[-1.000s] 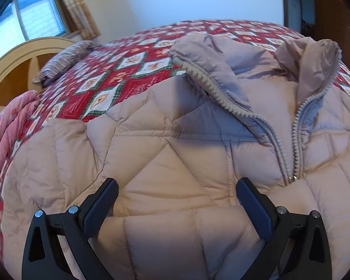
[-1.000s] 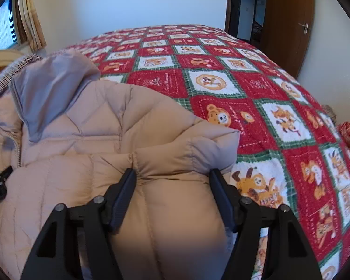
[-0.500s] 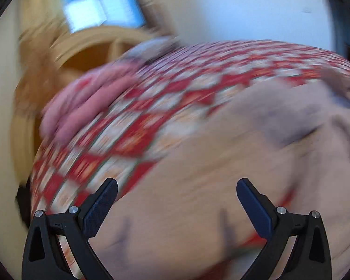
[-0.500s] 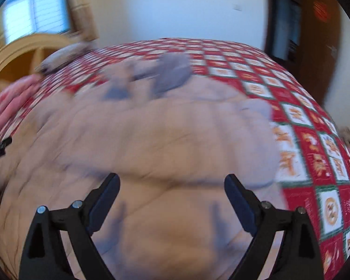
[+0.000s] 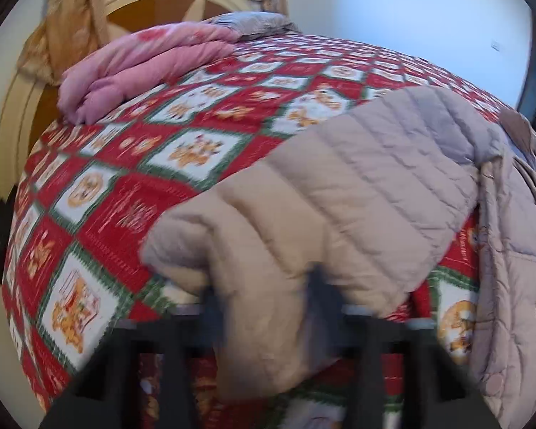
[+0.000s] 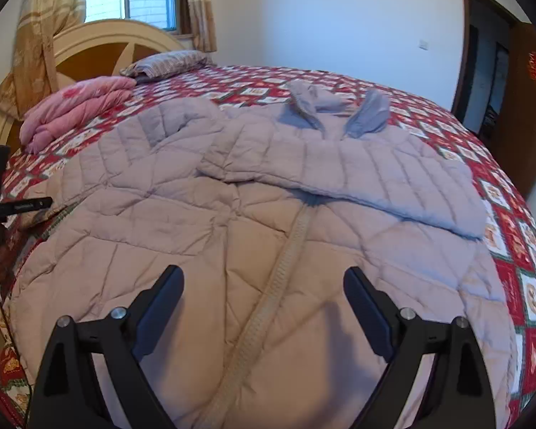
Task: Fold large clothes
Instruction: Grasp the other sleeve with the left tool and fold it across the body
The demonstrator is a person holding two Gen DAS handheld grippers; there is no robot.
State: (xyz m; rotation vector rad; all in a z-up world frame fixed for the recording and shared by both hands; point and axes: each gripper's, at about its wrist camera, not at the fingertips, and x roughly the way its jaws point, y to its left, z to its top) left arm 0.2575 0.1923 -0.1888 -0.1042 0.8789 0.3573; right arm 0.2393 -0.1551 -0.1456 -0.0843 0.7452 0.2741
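Left gripper [image 5: 264,307]: a second ago it hung wide over the jacket's chest by the zip; now it has swung out to the left sleeve's end, and its jaws have just been closing, blurred, with the cuff [image 5: 203,246] pinched between them.
Right gripper [image 6: 264,307]: before, it straddled the right sleeve near the bed's edge; now it sits over the middle of the jacket front, jaws spread wide and holding nothing, the zip [image 6: 278,268] running up between them.
Right sleeve [image 6: 357,175]: it lay out to the side earlier; now it is folded across the chest, cuff pointing to the right edge.
Jacket [image 6: 168,236]: a pale beige quilted puffer, front up, spread across the bed, collar [image 6: 339,111] flaps open at the far end.
Left sleeve [image 5: 339,186]: stretched out sideways over the quilt.
Quilt [image 5: 132,164]: red, white and green squares, covering the bed under the jacket.
Blanket [image 6: 75,111]: pink, folded, by the headboard.
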